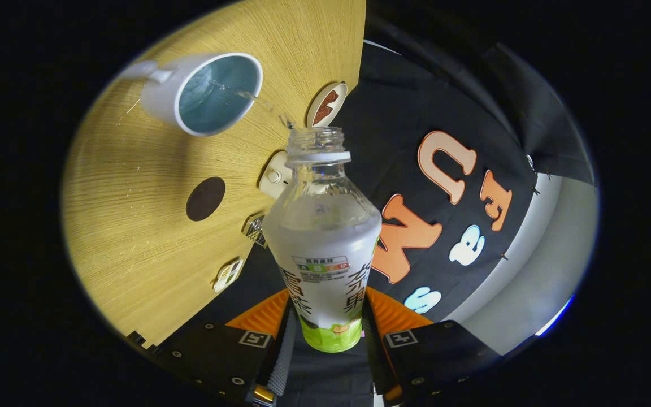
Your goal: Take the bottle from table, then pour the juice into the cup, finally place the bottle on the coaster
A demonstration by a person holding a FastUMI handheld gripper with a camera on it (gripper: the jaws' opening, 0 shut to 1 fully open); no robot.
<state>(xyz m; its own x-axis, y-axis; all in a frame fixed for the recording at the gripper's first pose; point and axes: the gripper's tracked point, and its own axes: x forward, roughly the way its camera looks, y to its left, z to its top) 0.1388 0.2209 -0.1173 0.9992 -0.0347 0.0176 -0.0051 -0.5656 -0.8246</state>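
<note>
Claw [328,316]: closed on the lower body of the bottle, one finger pressing each side; the whole view is rolled, so the desk stands nearly on edge.

Bottle [323,243]: clear plastic, uncapped, white wrap label with a green base band; held between the fingers, neck pointing ahead toward the cup. A thin clear stream leaves its mouth and runs into the cup.

Cup [201,93]: white with a handle, bluish inside, standing on the desk beyond the bottle's mouth; liquid is landing inside it.

Coaster [205,198]: dark round disc lying flat on the desk, between the cup and the fingers, nothing on it.

Desk [133,243]: light wood grain. Several small tags or cards [326,104] lie along its edge by the booth wall.
</note>
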